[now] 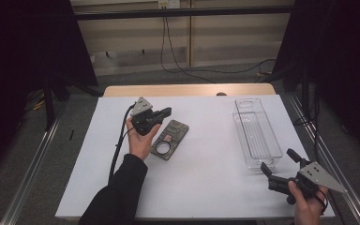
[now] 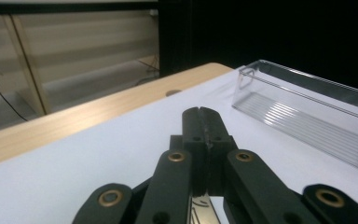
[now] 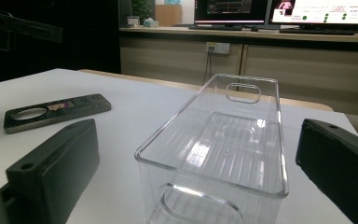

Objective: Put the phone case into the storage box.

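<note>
Gaping at the worktop's near edge, the right claw (image 1: 278, 162) faces a clear plastic bin (image 1: 256, 132), while the clenched, empty left claw (image 1: 165, 112) hovers above a dark perforated rectangular plate (image 1: 170, 139).

We see a white sheet (image 1: 206, 187) covering nearly the whole table (image 1: 187, 90), whose bare wooden strip shows along the far edge. A small dark round mark (image 1: 221, 93) sits on that strip, right of its middle. Beyond the far edge a black cable (image 1: 178, 65) trails across the floor. Black curtains (image 1: 23, 47) hang past the left and right edges. In the right gripper view, lit monitors (image 3: 279, 9) stand on a counter and a wall socket (image 3: 216, 47) sits below it.
</note>
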{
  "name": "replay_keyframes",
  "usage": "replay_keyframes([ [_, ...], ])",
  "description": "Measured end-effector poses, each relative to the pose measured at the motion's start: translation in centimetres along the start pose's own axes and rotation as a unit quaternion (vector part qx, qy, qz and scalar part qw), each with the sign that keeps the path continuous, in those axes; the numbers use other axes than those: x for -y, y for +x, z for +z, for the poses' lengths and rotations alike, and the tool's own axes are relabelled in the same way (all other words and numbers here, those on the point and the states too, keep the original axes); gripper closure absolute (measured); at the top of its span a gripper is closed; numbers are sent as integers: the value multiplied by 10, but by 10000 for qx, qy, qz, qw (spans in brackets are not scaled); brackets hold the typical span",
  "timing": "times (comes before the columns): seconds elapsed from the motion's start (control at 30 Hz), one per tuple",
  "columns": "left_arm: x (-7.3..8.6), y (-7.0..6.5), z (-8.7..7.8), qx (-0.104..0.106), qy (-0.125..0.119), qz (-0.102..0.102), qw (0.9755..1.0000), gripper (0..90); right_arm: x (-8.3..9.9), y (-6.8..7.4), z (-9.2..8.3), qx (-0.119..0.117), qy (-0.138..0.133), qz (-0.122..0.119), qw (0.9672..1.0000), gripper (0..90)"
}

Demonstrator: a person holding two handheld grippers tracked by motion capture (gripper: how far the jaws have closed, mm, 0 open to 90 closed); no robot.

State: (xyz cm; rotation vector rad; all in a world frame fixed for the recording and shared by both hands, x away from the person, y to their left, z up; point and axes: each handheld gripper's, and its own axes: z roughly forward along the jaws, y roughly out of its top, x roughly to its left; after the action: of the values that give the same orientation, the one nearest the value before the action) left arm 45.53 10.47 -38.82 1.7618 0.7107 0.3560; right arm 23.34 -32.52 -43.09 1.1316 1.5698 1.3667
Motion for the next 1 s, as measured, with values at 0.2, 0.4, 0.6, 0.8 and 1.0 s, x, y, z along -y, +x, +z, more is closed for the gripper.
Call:
replay_keyframes([
  [0.2,-2,3,2,24,373,-47,9993,900,0,0,0,6,-6,7,10000,0],
  [0.4,-6,5,5,49,896,-140,9959,900,0,0,0,0,-6,-5,10000,0],
  [0.6,-6,10,8,56,1361,-399,9899,900,0,0,0,1,-5,-8,10000,0],
  [0.8,-7,12,12,47,1924,-407,9805,900,0,0,0,-3,-4,-13,10000,0],
  [1.0,-4,20,18,-79,2318,-521,9713,900,0,0,0,-1,-2,-18,10000,0],
])
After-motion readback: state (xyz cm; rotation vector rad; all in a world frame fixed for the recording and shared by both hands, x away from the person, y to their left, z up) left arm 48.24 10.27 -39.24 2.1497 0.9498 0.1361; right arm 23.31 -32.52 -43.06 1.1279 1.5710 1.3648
